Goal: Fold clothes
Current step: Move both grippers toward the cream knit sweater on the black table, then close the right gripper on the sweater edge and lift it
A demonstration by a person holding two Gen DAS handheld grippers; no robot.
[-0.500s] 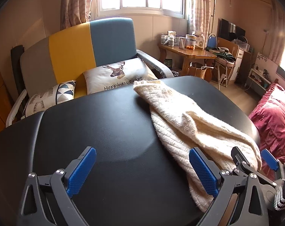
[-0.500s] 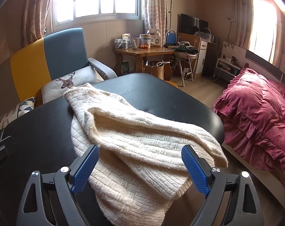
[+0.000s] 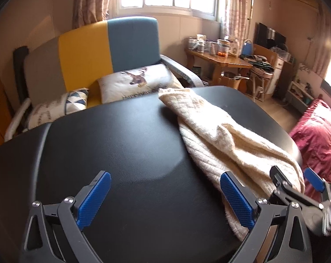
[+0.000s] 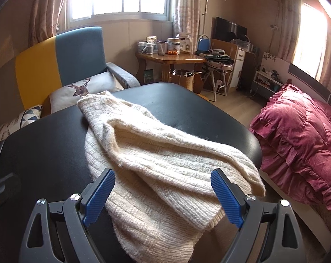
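Note:
A cream knitted sweater lies crumpled on the right half of a black padded table, its near edge hanging over the table's front. It also shows in the left wrist view. My left gripper is open and empty over the bare black surface, just left of the sweater. My right gripper is open and empty, its blue pads on either side of the sweater's near end, just above it. The right gripper also shows in the left wrist view.
A sofa with yellow and blue back and cushions stands behind the table. A wooden side table with jars is at the back. A red bedspread lies close on the right.
Both views have shifted only slightly; the grippers have edged forward a little. Both stay open and the sweater has not moved.

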